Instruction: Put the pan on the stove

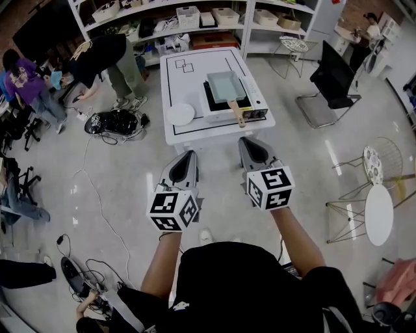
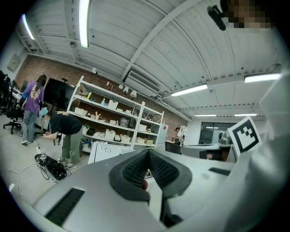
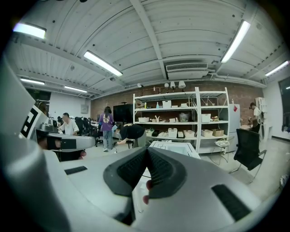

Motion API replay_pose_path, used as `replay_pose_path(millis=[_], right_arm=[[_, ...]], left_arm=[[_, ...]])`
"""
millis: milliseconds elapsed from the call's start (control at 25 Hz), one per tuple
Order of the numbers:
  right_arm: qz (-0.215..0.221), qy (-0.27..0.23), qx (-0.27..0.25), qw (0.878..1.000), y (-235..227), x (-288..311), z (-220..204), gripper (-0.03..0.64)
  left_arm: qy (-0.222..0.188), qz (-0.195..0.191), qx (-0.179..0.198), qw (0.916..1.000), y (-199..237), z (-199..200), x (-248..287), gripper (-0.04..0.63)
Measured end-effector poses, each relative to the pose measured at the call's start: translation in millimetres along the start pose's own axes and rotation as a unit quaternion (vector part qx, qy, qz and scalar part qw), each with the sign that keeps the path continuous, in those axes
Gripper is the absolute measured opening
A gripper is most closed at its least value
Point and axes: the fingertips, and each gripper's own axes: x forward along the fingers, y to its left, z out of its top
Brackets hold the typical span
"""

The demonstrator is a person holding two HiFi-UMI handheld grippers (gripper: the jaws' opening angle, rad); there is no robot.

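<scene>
Pan, rectangular, pale blue-green, with a light wooden handle (image 1: 225, 86): sits on top of the black flat stove (image 1: 257, 113), handle pointing toward the person at 6 o'clock and overhanging the stove's front edge.

Stove: on the right half of the white square table (image 1: 188, 133), which stands at 12 o'clock from the person in the head view.

Round white plate (image 1: 180, 114): on the same table, at 8 o'clock from the pan, just beside the stove and apart from it.

Left gripper (image 1: 187, 159): held in the air over the floor at 6 o'clock from the table, well apart from it. In the left gripper view (image 2: 148, 155) its ribbed dark pads meet at the tips, with nothing between them.

Right gripper (image 1: 250, 146): beside the left one at its 3 o'clock, also short of the table and touching nothing. In the right gripper view (image 3: 147, 152) its jaws are pressed together and empty.

Black office chair (image 1: 331, 78): at 3 o'clock from the table, on the pale floor.

White shelving unit with bins (image 1: 195, 19): at 12 o'clock behind the table.

Black bag with cables (image 1: 117, 122): on the floor at 9 o'clock from the table.

Round white side table (image 1: 379, 214): at 3 o'clock from the right gripper.
</scene>
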Motion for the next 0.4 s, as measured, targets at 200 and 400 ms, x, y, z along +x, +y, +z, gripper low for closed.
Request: replay_pose_path(millis=[200, 400], right_arm=[[0.005, 0.0, -0.004, 1.0, -1.3, -1.8, -1.0, 0.002], [0.006, 0.001, -0.005, 1.0, -6.1, -3.3, -0.4, 0.002]], left_arm=[[-0.003, -0.001, -0.007, 1.0, -4.1, 1.0, 0.1, 0.008], [-0.002, -0.001, -0.013, 0.9999, -7.8, -0.1, 1.0, 0.008]])
